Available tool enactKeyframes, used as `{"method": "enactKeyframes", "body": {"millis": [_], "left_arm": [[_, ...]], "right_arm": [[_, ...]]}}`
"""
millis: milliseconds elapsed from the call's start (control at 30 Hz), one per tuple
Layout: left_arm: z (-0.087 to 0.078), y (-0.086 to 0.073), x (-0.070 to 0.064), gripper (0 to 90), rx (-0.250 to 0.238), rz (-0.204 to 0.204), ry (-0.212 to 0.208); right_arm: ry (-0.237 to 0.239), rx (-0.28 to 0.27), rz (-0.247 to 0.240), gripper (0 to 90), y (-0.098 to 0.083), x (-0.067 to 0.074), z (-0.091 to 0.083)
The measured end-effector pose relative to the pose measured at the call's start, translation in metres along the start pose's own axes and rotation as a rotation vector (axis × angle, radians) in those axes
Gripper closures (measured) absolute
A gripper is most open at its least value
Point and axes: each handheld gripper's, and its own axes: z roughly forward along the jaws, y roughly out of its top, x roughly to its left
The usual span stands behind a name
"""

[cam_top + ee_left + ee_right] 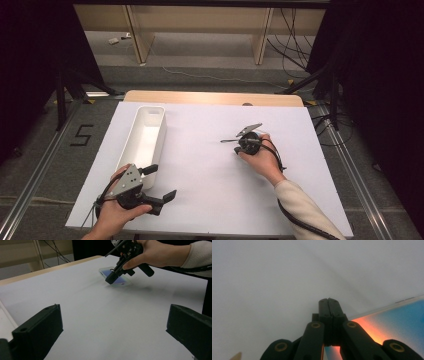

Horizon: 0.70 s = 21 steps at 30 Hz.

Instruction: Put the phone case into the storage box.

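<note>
The right gripper (110, 280), jaws pressed together, touches the phone's (122, 281) near edge; the spread left gripper (157, 187) sits well apart.

Even overhead light, dark surrounds; right gripper view blurry, orange-blue glare.

You are looking at a white sheet (210, 165) that is covering most of a wooden table (210, 98), whose bare edge is showing as a strip along the sheet's upper side. A long white bin (150, 112) is lying left of centre on the sheet, running from the upper edge down toward the lower left. At the left of the frame a black "5" (81, 135) is marking the grey floor. Black cables (295, 40) are trailing at the upper right, beside a pale wooden frame (137, 35).
</note>
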Motion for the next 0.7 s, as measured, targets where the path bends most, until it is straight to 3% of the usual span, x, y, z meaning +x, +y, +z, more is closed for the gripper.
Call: {"method": "enactKeyframes", "body": {"millis": [100, 133, 467, 500, 667, 700], "left_arm": [[-0.0001, 0.0, 0.0001, 0.0, -0.001, -0.001, 0.0], [-0.0001, 0.0, 0.0, 0.0, 0.0, 0.0, 0.001], [0.0, -0.0001, -0.0001, 0.0, 0.0, -0.001, 0.0], [0.0, -0.0002, -0.0002, 0.0, 0.0, -0.003, -0.001], [-0.0002, -0.0001, -0.0002, 0.0, -0.001, -0.002, 0.001], [-0.0001, -0.0002, -0.0004, 0.0, 0.0, -0.004, -0.001]], "right_arm": [[0.003, 0.007, 0.011, 90.0, 0.0002, 0.0007, -0.0009], [-0.013, -0.012, -0.012, 90.0, -0.001, -0.0001, 0.0011], [0.003, 0.039, 0.019, 90.0, -0.0037, 0.0006, -0.0028], [0.002, 0.033, 0.002, 90.0, -0.004, -0.0008, -0.0025], [0.009, 0.055, 0.021, 90.0, -0.006, -0.0004, -0.004], [0.003, 0.05, 0.007, 90.0, -0.0071, -0.0012, -0.0037]]}}
